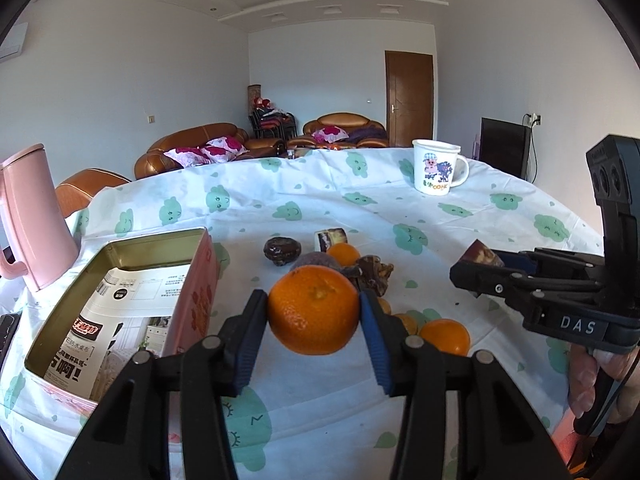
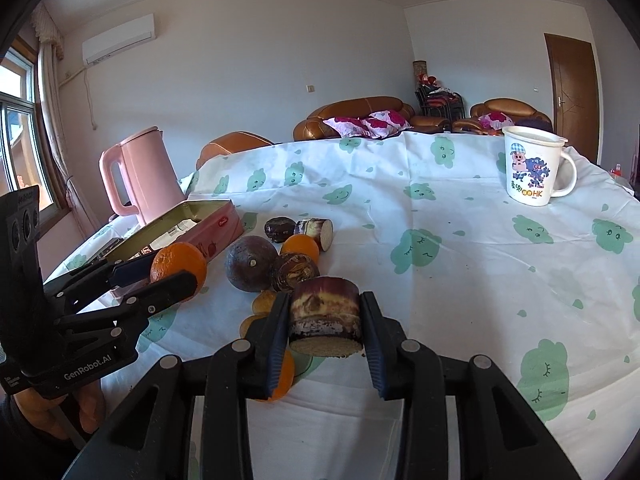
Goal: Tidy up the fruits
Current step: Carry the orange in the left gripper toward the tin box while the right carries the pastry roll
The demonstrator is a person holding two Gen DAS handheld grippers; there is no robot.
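The left claw (image 1: 314, 310) is clenched on one large orange (image 1: 314, 309), held between its blue pads above the counter (image 1: 460, 216), just right of the open pink tin (image 1: 192, 280). The right claw (image 2: 325, 320) grips one short piece of purple sugarcane (image 2: 325, 314), cut face toward the camera, lifted over the cloth. Below and beside the right claw lie small oranges: one partly hidden under its left finger (image 2: 280, 376) and two smaller ones (image 2: 264, 302) on the cloth; whether more lie hidden cannot be told. Just beyond sits a cluster: one round dark purple fruit (image 2: 250, 264), one brown mottled fruit (image 2: 294, 272) touching it, one orange (image 2: 300, 248) behind those, a second sugarcane piece (image 2: 316, 230) lying on its side, and one dark wrinkled fruit (image 2: 279, 228) next to it. The tin holds printed paper packets and stands left of the cluster. One pink kettle (image 2: 140, 176) stands behind the tin at the counter's left edge. One white cartoon mug (image 2: 532, 166) stands well apart at the far right. Brown sofas (image 2: 356, 116) with flowered cushions line the far wall.
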